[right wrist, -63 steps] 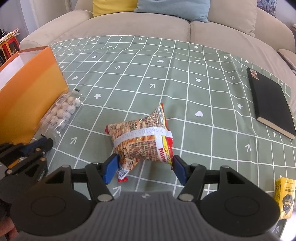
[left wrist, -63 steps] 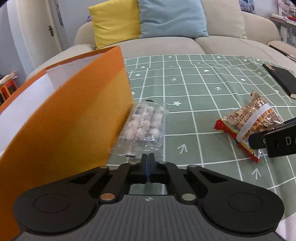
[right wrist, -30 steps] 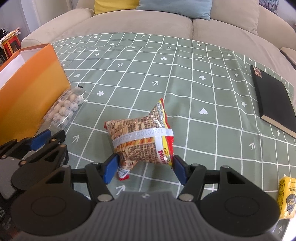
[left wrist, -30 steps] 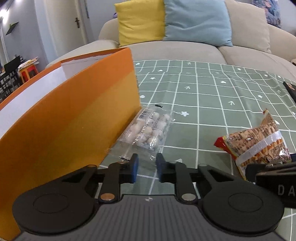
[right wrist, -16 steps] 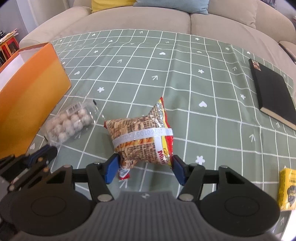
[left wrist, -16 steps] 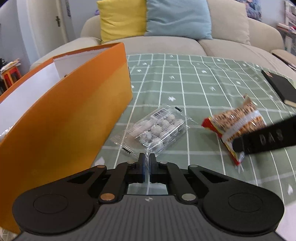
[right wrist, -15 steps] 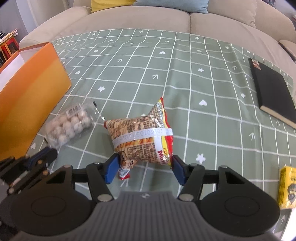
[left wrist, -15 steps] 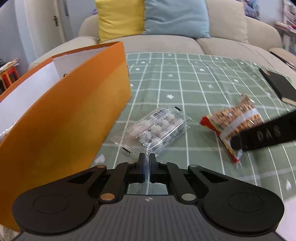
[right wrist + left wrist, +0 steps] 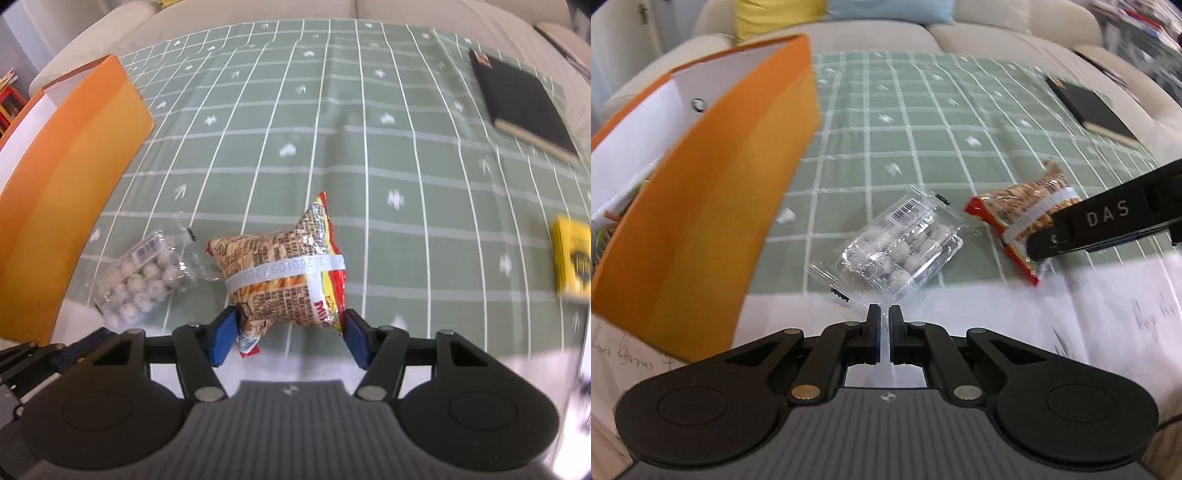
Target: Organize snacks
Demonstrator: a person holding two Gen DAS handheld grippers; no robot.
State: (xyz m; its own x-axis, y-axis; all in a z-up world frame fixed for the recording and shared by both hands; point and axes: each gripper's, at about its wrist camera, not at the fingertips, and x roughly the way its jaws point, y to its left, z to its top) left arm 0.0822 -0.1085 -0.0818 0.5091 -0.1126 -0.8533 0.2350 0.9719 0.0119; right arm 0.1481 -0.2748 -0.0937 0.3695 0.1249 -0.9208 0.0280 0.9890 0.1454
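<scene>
A clear packet of white balls (image 9: 897,251) hangs just beyond my left gripper (image 9: 882,319), whose jaws are shut on the packet's thin film edge. This packet (image 9: 144,280) lies apart from the tall orange box (image 9: 713,177), which stands open at the left with some wrappers inside. A brown-and-red snack bag (image 9: 284,273) sits between the blue pads of my right gripper (image 9: 290,328), which press on its two sides. In the left wrist view the bag (image 9: 1027,210) shows at the right under one black finger (image 9: 1071,229).
A black notebook (image 9: 521,99) lies at the far right of the green checked cloth (image 9: 332,129). A small yellow box (image 9: 570,258) sits near the right edge. White paper with handwriting (image 9: 1071,314) shows past the cloth's near edge. A sofa (image 9: 997,29) stands behind.
My left gripper has shut on the clear packet's edge and drawn it away from the orange box, turning it. The right gripper has moved toward the near edge with the snack bag.
</scene>
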